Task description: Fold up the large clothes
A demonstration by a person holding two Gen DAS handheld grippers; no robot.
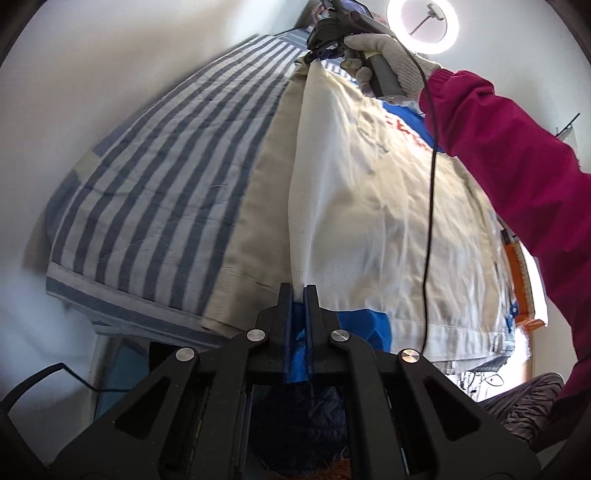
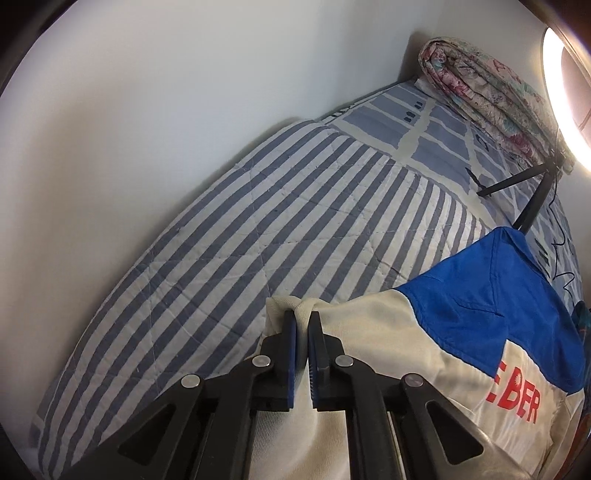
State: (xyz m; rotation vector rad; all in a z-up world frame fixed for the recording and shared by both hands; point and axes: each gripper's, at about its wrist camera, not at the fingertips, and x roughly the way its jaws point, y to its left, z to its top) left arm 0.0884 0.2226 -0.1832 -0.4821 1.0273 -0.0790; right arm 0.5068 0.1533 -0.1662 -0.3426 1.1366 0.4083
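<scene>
A large cream and blue jacket (image 1: 369, 206) with red lettering lies spread on a striped bed (image 1: 166, 177). In the left wrist view my left gripper (image 1: 298, 291) is shut on the jacket's near edge, blue fabric pinched between its pads. At the far end the right gripper (image 1: 314, 55), held by a gloved hand (image 1: 388, 55), grips the cream edge. The right wrist view shows my right gripper (image 2: 302, 317) shut on a bunched cream corner of the jacket (image 2: 424, 350), whose blue panel lies to the right.
A folded floral quilt (image 2: 480, 92) lies at the head of the bed by the wall. A ring light (image 1: 423, 26) on a black tripod (image 2: 532, 192) stands on the bed's far side. A magenta sleeve (image 1: 517, 177) and a black cable (image 1: 430, 221) cross the jacket.
</scene>
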